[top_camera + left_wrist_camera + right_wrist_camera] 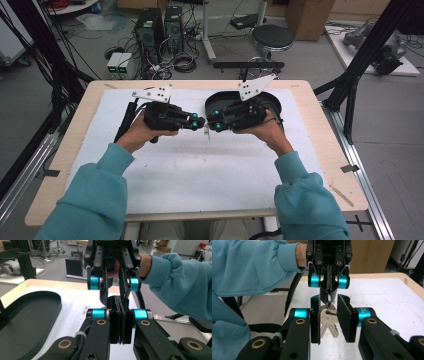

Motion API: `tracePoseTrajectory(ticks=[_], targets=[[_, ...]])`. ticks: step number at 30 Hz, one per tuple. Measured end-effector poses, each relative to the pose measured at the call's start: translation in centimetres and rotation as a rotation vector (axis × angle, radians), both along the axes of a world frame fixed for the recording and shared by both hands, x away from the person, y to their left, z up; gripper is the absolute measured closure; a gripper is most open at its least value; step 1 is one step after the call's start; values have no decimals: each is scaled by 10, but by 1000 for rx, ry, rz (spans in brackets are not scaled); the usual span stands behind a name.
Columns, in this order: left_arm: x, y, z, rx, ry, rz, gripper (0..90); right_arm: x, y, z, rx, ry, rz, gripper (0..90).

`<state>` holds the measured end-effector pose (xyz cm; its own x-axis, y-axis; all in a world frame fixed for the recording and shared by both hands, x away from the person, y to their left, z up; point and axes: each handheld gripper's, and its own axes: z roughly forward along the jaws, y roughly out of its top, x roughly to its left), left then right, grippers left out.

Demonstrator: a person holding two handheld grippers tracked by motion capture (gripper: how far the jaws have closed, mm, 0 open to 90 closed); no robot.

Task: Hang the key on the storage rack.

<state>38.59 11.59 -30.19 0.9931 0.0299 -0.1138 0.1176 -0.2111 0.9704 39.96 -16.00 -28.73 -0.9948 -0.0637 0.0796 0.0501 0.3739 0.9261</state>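
A bunch of silver keys (328, 325) hangs from a metal ring (329, 298) over the white mat (200, 170). My left gripper (329, 287) comes in from the far side of the right gripper view and is shut on the ring's top. In the high view the left gripper (201, 122) and the right gripper (211, 125) meet tip to tip, with the keys (206, 132) dangling below. My right gripper (329, 315) has a pad on either side of the keys, and a gap shows between the pads. In the left gripper view my left gripper (120, 315) has its pads pressed together.
A black oval tray (30, 322) lies on the mat behind the right hand, also seen as the tray (274, 101) in the high view. The wooden table edge (320, 130) frames the mat. Computers, cables and a stool stand on the floor beyond.
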Motion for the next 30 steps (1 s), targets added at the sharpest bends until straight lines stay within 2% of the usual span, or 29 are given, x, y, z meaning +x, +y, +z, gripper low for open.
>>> tracePoseTrajectory(ticks=[7, 11, 12, 18, 20, 26, 28, 30], targets=[[-1, -1, 0, 12, 0, -2, 882, -1, 0, -3, 4, 37, -6, 806], [-1, -1, 0, 3, 4, -6, 882, -2, 0, -2, -2, 35, -8, 868], [-1, -1, 0, 0, 5, -7, 882, -2, 0, -2, 3, 19, -12, 869], [-1, 0, 0, -1, 9, -13, 882, -3, 1, -1, 4, 17, -16, 874], [-1, 0, -1, 0, 14, -18, 882, -5, 0, -1, -6, 34, -21, 882], [0, -1, -2, -4, 25, -24, 881, -7, 1, 2, -27, 10, -45, 891], [0, -1, -2, -8, 23, -24, 880, -9, 0, 3, -37, 29, -48, 891], [1, -1, -2, -9, 21, -24, 877, -9, 1, 4, -38, 21, -48, 892]])
